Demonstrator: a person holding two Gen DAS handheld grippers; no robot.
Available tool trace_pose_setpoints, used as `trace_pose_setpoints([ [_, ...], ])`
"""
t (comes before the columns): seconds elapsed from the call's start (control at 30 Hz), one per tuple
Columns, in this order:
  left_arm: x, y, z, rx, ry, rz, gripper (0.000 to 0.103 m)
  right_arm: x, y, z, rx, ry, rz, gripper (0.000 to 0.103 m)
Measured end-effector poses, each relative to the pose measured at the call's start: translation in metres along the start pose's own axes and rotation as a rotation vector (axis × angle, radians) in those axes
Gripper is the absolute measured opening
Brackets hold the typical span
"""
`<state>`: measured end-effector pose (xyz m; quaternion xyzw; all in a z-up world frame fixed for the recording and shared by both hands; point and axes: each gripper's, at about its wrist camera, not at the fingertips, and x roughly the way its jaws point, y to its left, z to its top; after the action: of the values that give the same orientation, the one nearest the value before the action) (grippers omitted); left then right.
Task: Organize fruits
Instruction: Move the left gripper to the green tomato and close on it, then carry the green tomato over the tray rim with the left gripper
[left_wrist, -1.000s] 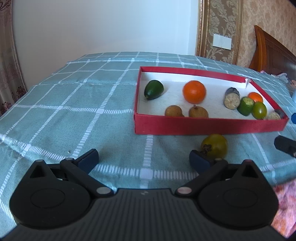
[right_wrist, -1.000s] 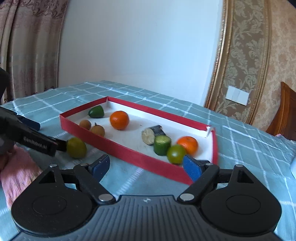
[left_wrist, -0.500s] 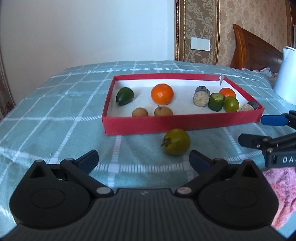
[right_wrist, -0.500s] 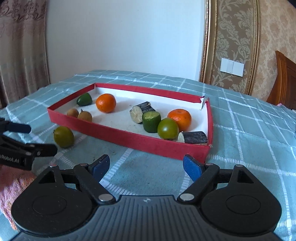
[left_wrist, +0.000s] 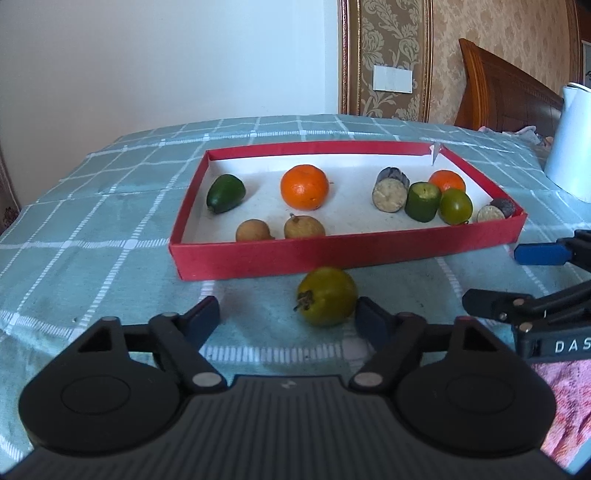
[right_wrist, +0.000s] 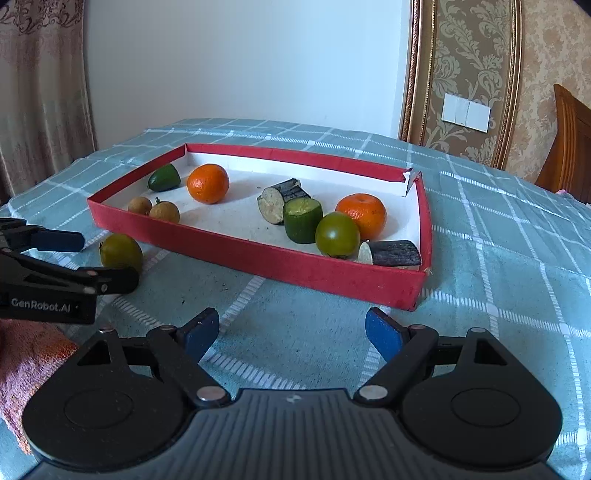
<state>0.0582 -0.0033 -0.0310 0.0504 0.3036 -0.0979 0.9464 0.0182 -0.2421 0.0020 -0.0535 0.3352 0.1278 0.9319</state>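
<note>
Closing on the loose greenish-yellow fruit (left_wrist: 327, 296) is the step in hand, by my reading: it lies on the checked worktop (left_wrist: 110, 236) just near of the red box (left_wrist: 347, 253), outside it. The left claw (left_wrist: 286, 317) has just been narrowing with the fruit between its pads; the right pad sits close against the fruit's side, the left pad is apart, so nothing is gripped yet. To do it well, shift the claw slightly right so the fruit sits centred, squeeze gently since it could roll, then lift clear over the box's near wall. Inside, from left to right, lie a dark green fruit (left_wrist: 225, 193), two brown ones (left_wrist: 279, 229), an orange (left_wrist: 304, 186) and a crowded cluster of cut pieces (left_wrist: 417, 195); the middle floor is freest. The right claw (right_wrist: 291, 332) hangs released, empty, near the box's right corner, close enough to mind.
</note>
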Motion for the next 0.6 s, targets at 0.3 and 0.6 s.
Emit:
trace_pose_setpoints([
  [0.3, -0.002, -0.009, 0.001, 0.013, -0.018, -0.061, 0.036, 0.001, 0.001, 0.000, -0.001, 0.005, -0.007, 0.088],
  [0.6, -0.009, -0.012, 0.000, 0.007, -0.040, -0.057, 0.031, 0.002, -0.001, 0.000, 0.004, 0.007, -0.009, 0.090],
])
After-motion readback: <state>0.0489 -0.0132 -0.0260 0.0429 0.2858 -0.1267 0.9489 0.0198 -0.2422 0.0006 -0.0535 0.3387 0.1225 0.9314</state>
